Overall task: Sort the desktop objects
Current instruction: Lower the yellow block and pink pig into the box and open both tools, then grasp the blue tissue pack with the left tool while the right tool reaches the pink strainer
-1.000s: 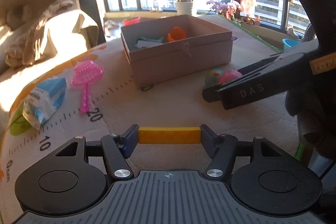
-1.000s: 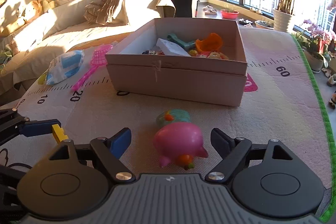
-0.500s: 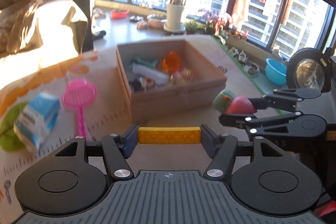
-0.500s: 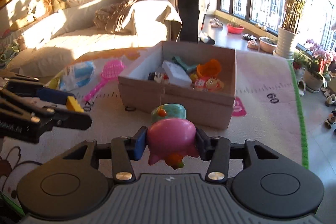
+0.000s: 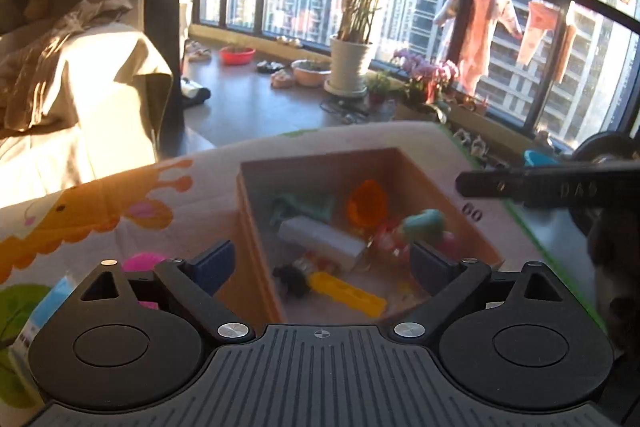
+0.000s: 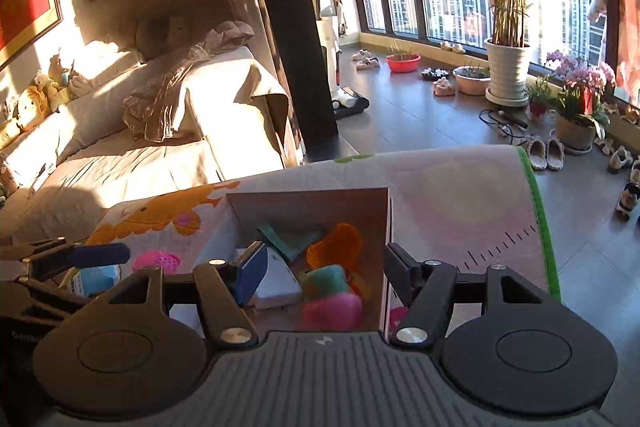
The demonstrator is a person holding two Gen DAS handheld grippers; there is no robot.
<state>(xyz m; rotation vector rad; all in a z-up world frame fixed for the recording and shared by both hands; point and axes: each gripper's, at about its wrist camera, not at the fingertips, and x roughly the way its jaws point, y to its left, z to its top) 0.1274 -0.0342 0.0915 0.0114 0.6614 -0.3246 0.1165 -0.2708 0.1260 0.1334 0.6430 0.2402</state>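
A brown cardboard box stands on the mat and holds several toys. The yellow brick lies inside it near the front. The pink and teal toy lies in the box's right part. My left gripper is open and empty above the box. My right gripper is open and empty above the box too; its finger shows in the left wrist view.
A pink strainer and a blue and white packet lie on the mat left of the box. The mat's green edge runs on the right. A covered sofa is beyond, and potted plants stand by the windows.
Both grippers moved up and forward over the box and opened. The yellow brick left the left gripper and the pink and teal toy left the right gripper; both now lie in the box.
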